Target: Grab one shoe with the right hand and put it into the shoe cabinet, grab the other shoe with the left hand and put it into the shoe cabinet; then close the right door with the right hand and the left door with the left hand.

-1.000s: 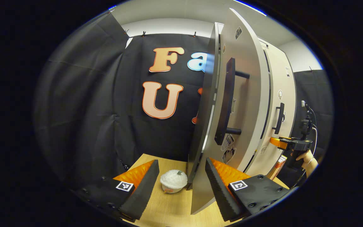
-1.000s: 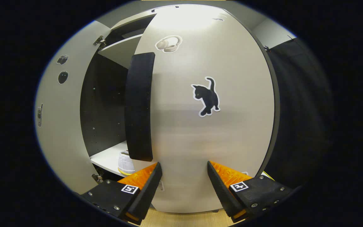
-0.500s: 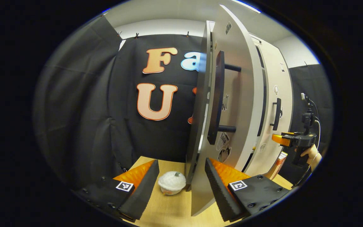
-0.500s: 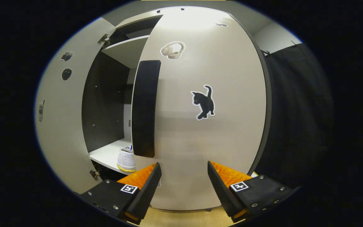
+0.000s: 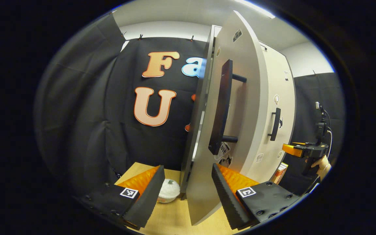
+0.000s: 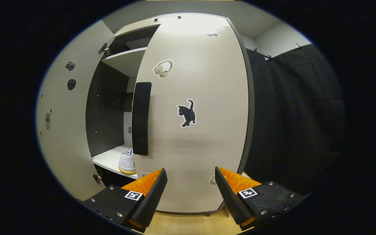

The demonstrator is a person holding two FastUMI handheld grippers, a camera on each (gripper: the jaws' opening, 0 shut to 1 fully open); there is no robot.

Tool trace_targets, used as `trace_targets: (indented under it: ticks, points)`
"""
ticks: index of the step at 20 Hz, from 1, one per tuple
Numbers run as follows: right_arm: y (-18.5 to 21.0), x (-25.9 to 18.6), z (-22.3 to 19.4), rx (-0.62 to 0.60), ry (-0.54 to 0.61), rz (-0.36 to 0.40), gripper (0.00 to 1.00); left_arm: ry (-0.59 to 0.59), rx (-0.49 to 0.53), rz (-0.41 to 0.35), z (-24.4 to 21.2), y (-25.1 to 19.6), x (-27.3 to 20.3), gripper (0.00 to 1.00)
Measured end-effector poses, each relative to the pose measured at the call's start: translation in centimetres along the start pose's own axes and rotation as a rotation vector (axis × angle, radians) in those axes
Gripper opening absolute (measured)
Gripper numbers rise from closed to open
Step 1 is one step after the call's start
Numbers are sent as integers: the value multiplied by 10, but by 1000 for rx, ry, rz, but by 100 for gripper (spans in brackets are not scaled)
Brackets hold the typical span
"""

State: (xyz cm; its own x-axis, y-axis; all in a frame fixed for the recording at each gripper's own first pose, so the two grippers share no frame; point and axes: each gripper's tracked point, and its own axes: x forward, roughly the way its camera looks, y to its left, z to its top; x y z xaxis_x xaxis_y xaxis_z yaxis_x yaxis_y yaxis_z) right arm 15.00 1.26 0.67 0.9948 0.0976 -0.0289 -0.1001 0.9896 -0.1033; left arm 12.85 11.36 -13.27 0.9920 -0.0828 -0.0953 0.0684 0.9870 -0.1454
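Behind right door [image 6: 191, 130], white shoe [image 6: 126, 162] (yellow-soled)

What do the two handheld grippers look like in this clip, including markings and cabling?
The left gripper and right gripper share one build: two wedge-shaped fingers with ribbed inner faces, mounted on black bolted plates that each carry a small square black-and-white tag. Seen from the left gripper view, the right gripper is a black body with a handle gripped by a hand, and a thin cable loops above it.

Overhead lighting produces glare on the top of the right door [image 6: 191, 107]. The cabinet interior [image 6: 108, 111] lies in shadow. Fisheye distortion bows straight edges; focus is sharp.
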Motion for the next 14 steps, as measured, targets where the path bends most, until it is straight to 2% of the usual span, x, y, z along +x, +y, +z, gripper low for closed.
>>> trace_targets:
  ticks: [8, 14]
  points:
    - [-45, -42, 13, 25, -34, -63, 91, 22, 75, -77, -4, -46, 9, 95]
    - [-77, -67, 21, 54, -45, -99, 91, 30, 79, -111, -9, -73, 21, 94]
